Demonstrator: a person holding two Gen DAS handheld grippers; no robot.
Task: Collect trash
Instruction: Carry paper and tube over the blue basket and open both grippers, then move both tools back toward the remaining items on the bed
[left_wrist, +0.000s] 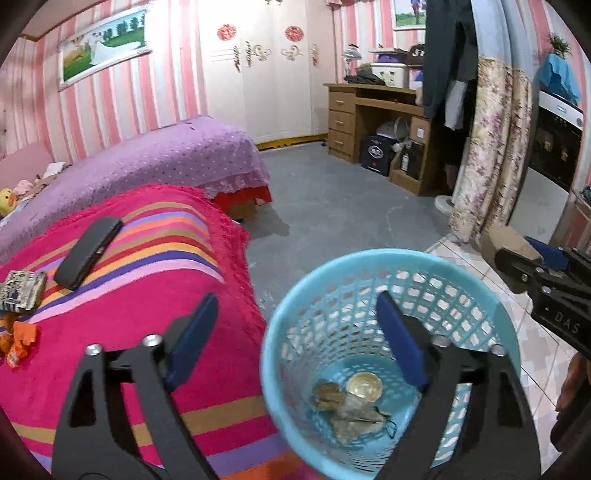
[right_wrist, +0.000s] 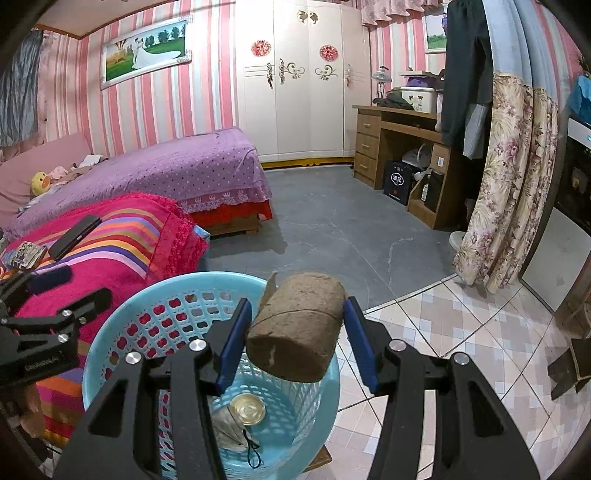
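A light blue plastic trash basket (left_wrist: 388, 258) (right_wrist: 110, 317) stands on the floor beside the striped blanket. Inside lie a round metal lid (left_wrist: 364, 386) (right_wrist: 247, 409), a crumpled brown scrap (left_wrist: 327, 395) and a grey face mask (left_wrist: 354, 419) (right_wrist: 229, 435). My left gripper (left_wrist: 295, 328) is open and empty over the basket's near rim. My right gripper (right_wrist: 297, 317) holds a brown cardboard roll (right_wrist: 295, 325) between its blue pads above the basket's right side; it shows at the right edge of the left wrist view (left_wrist: 517, 266).
A pink striped blanket (left_wrist: 147, 295) carries a black case (left_wrist: 88, 253), a patterned packet (left_wrist: 22, 290) and orange wrappers (left_wrist: 20, 341). A purple bed (left_wrist: 166, 158), a wooden desk (left_wrist: 373, 122), a floral curtain (left_wrist: 491, 147) and a white wardrobe stand around the grey floor.
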